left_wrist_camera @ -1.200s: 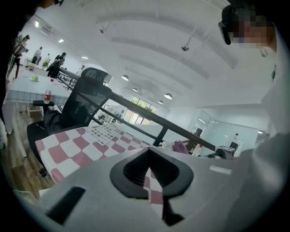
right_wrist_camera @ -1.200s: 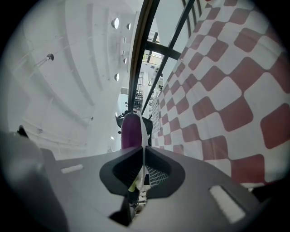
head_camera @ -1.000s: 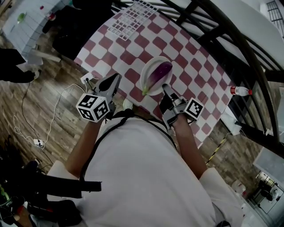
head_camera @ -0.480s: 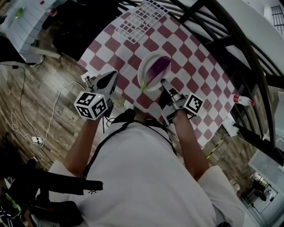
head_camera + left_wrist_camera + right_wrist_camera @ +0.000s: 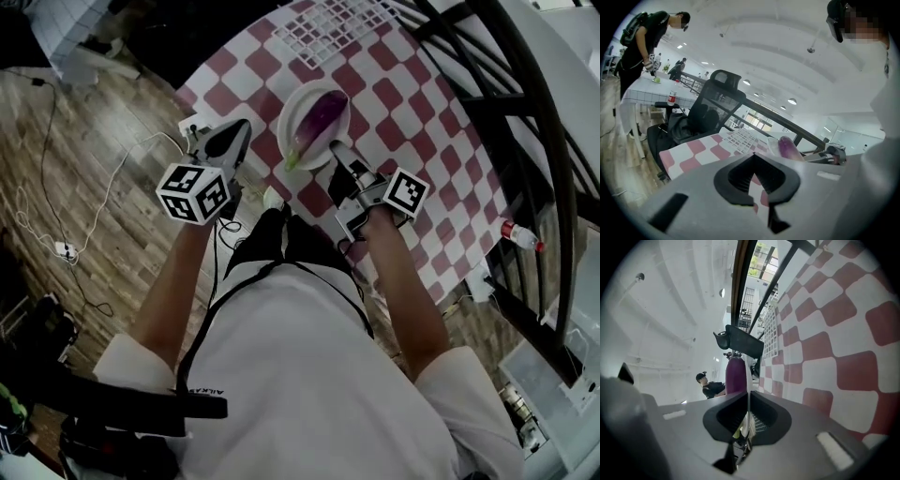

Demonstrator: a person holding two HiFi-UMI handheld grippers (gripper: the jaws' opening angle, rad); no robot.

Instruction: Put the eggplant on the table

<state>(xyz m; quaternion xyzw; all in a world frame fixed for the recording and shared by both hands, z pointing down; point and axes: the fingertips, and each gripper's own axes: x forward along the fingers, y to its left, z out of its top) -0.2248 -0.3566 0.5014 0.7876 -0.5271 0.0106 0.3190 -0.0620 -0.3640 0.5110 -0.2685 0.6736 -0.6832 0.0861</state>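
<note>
Reaches both bare forearms forward, side by side. Holds the left gripper (image 5: 240, 129) on the left, pointing far and slightly rightward, marker cube nearest the body, jaws pressed together with nothing between them. Holds the right gripper (image 5: 336, 148) near it on the right, angled far and leftward, jaws closed on the thin rim of the plate (image 5: 290, 105).

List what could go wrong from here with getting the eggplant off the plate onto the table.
1. The right claw is shut and close to the near rim of the plate; pushed on unopened, it could shove the plate or the eggplant.
2. The plate sits near the edge of the table, so a knock might tip it off.
3. The eggplant looks smooth and rounded; it may slip or roll.
</note>
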